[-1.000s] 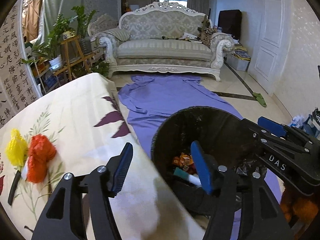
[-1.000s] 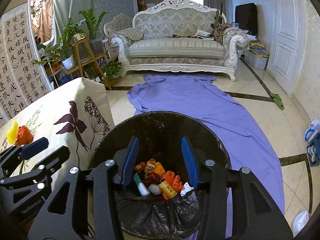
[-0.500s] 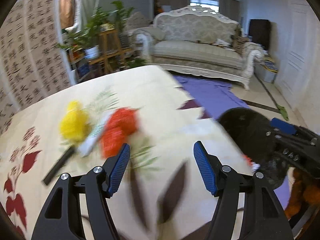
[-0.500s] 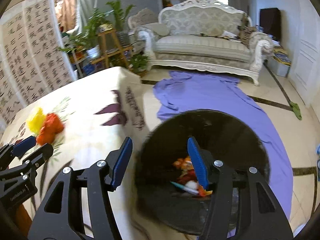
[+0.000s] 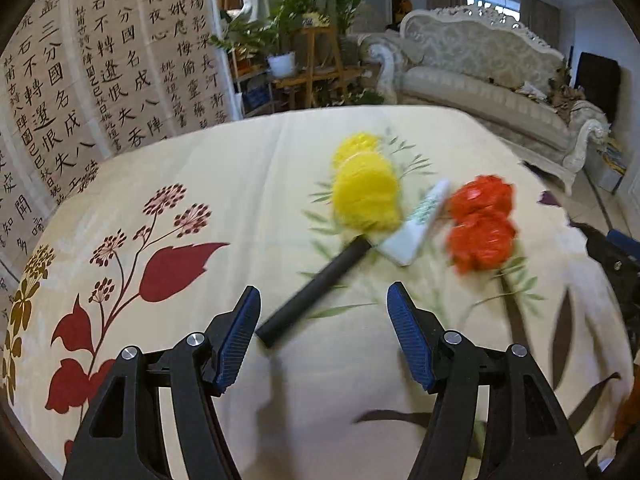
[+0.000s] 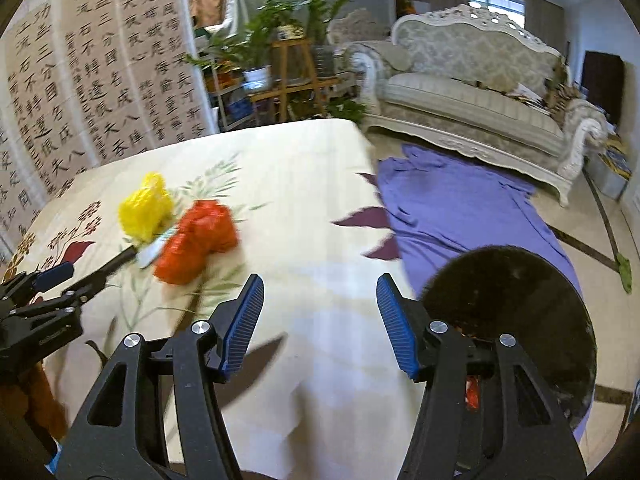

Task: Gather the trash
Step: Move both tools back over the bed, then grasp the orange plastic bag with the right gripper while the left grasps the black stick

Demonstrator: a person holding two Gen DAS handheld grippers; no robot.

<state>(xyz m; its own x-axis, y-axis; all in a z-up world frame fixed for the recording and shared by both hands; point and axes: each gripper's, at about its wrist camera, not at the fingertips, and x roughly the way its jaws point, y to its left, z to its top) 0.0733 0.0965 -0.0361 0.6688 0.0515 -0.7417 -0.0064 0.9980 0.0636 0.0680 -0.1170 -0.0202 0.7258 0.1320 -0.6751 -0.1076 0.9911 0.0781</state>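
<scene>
On the floral tablecloth (image 5: 240,184) lie a crumpled yellow bag (image 5: 366,196), a crumpled red bag (image 5: 480,228), a white wrapper (image 5: 416,224) and a black stick (image 5: 316,290). My left gripper (image 5: 323,334) is open and empty, just short of the stick's near end. In the right wrist view the yellow bag (image 6: 146,208) and red bag (image 6: 196,236) lie to the left, and my right gripper (image 6: 320,320) is open and empty over the table (image 6: 304,184). The black trash bin (image 6: 516,320) stands on the floor at the right. The left gripper's fingers (image 6: 52,272) show at the far left.
A purple cloth (image 6: 460,208) lies on the floor between the table and a white sofa (image 6: 480,92). A calligraphy screen (image 5: 80,72) and plant stands (image 5: 304,64) are behind the table. The table's right edge drops off beside the bin.
Both grippers swung left, away from the bin and over the table. The trash items have come in front of the left gripper. Both grippers stay open.
</scene>
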